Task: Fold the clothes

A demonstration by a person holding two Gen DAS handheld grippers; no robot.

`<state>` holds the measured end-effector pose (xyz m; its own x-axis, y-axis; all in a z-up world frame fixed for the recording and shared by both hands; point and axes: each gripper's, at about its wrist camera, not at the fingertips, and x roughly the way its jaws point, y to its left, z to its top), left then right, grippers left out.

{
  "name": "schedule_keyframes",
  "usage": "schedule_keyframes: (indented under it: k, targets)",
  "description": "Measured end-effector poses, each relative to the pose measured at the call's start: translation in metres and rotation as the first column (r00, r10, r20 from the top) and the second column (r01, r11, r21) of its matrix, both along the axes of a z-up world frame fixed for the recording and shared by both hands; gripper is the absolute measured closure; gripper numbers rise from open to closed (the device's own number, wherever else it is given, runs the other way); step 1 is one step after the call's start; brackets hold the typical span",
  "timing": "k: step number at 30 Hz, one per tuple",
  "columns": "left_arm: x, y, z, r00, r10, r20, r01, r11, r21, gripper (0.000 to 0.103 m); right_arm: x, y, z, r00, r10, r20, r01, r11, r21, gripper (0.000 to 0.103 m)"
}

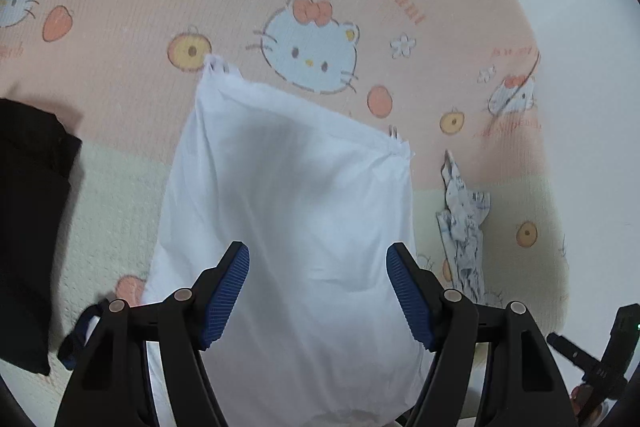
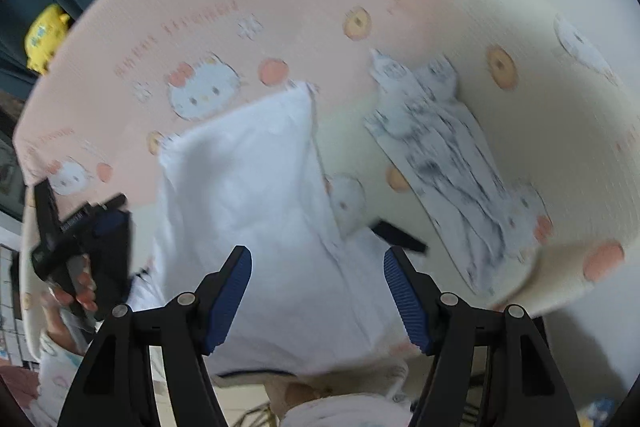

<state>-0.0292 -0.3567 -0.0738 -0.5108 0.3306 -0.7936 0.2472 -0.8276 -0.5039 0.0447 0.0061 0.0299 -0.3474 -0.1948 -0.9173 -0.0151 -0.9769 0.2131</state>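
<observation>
2 claws are hovering over a white garment [image 1: 288, 211] that is lying on the pink and cream cartoon-print mat [image 1: 160, 7], its far edge showing 2 small loops at the corners. Looking along the left claw [image 1: 318, 291], its blue pads are standing wide apart with nothing between them, only the cloth showing below the gap. Seen from the right wrist, the right claw [image 2: 318, 293] is likewise gaping and holding nothing, the view being blurred. That same view is catching the left claw off to one side in a person's hand [image 2: 80, 295]. A grey-and-white patterned garment [image 2: 452, 163] is lying just beside the white one, and a dark cloth [image 1: 28, 219] is sitting at the mat's other side. I am guessing the white piece is thin, light and floppy, likely to sag and slide on itself, so pinching 2 corners or the hem edge looks safest for folding it flat.
</observation>
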Motion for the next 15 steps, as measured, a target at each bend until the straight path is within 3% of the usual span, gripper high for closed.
schedule_keyframes:
  k: [6, 9, 11, 15]
  targets:
    - [0.008, 0.044, -0.008, 0.991, -0.133, 0.025, 0.135, 0.99, -0.049, 0.033, 0.023, 0.012, -0.02, 0.995, -0.094, 0.025, 0.096, 0.991, -0.092, 0.035]
    - [0.019, 0.06, -0.017, 0.982, -0.186, 0.045, 0.182, 0.98, 0.075, 0.033, 0.035, 0.015, -0.035, 0.995, -0.105, 0.004, 0.104, 0.976, -0.19, 0.035]
    - [0.029, 0.064, -0.021, 0.984, -0.17, 0.046, 0.162, 0.977, 0.141, 0.033, 0.04, 0.015, -0.049, 0.995, -0.1, 0.002, 0.098, 0.975, -0.201, 0.035]
    - [0.045, 0.077, -0.025, 0.99, -0.124, 0.063, 0.12, 0.991, 0.065, 0.033, 0.045, 0.001, -0.074, 1.0, -0.027, -0.013, 0.025, 0.99, -0.14, 0.035]
